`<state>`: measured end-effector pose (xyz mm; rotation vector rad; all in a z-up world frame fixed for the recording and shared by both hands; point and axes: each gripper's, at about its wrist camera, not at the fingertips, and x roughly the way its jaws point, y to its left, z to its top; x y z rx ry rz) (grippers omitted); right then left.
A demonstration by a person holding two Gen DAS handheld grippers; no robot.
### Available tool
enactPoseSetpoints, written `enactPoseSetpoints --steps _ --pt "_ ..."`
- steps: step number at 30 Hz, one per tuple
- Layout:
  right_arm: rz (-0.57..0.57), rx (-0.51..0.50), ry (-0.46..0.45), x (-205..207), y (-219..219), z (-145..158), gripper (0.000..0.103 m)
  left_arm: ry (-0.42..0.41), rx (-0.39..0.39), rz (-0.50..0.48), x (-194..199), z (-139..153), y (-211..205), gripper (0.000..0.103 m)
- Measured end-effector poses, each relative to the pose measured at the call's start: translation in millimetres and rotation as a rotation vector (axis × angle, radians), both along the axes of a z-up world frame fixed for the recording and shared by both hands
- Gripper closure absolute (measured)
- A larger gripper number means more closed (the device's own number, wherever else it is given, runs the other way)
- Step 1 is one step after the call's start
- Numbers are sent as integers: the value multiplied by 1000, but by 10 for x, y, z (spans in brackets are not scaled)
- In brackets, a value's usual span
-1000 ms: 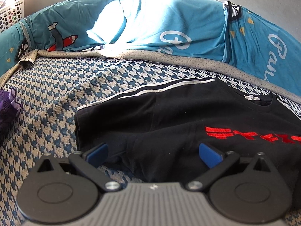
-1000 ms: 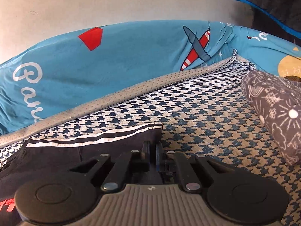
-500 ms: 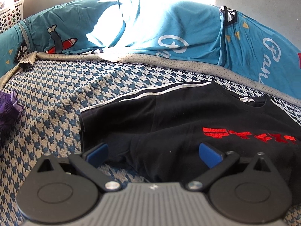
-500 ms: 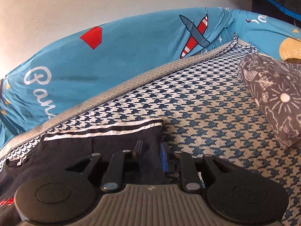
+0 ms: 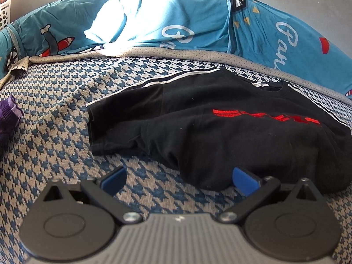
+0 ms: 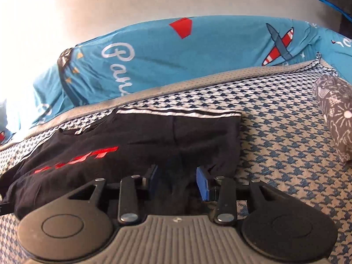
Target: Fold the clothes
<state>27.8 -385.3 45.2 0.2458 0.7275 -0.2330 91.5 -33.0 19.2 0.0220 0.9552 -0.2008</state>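
The blue-padded fingers (image 6: 202, 183) of the right gripper (image 6: 177, 181) are parted to a moderate gap, with dark cloth lying between them; whether the pads actually press on it cannot be told, since the gap looks wider than the fabric bunched there. The fingers (image 5: 243, 180) of the left gripper (image 5: 179, 179) are spread wide and nothing is held: only patterned bedcover is seen between them, with the near hem of the garment just beside the right-hand pad.

The task's thing, a black cotton T-shirt (image 5: 220, 132) with a red embroidered chest logo and white-striped shoulders, is laid on the blue-and-cream houndstooth bedcover (image 5: 55, 110), collar toward the far side. One sleeve is spread out to the side in each view, and the lower body is bunched and doubled toward the grippers, so the shirt is neither flat nor squared into a finished fold.

The shirt is judged light, limp and unbreakable; it will sag and crease wherever it is unsupported, and the coarse cover is likely to drag on it. A hold is best taken at a hem corner or sleeve edge, both layers pinched together, the two grips kept well apart so the cloth is kept taut.

Beyond lie a teal printed sheet (image 6: 198, 55), a grey patterned bolster (image 6: 336, 118) and a purple cloth (image 5: 8, 114).
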Motion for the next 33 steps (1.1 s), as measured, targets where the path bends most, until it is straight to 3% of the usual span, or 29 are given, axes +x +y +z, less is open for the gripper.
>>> enactPoseSetpoints --steps 6,11,18,29,33 --pt "124 -16 54 -161 329 -67 65 6 66 -60 -152 -76 -93 0" --pt "207 -14 113 -214 534 -191 65 16 71 -70 -154 -152 -133 0" --pt "242 -61 176 -185 681 -378 65 42 83 -79 -99 -331 -219 0" --pt "273 -189 143 -148 858 -488 59 -23 122 -92 -82 -442 -397 0" --pt "284 -161 152 -168 823 -462 59 -30 122 -85 -63 -451 -397 0"
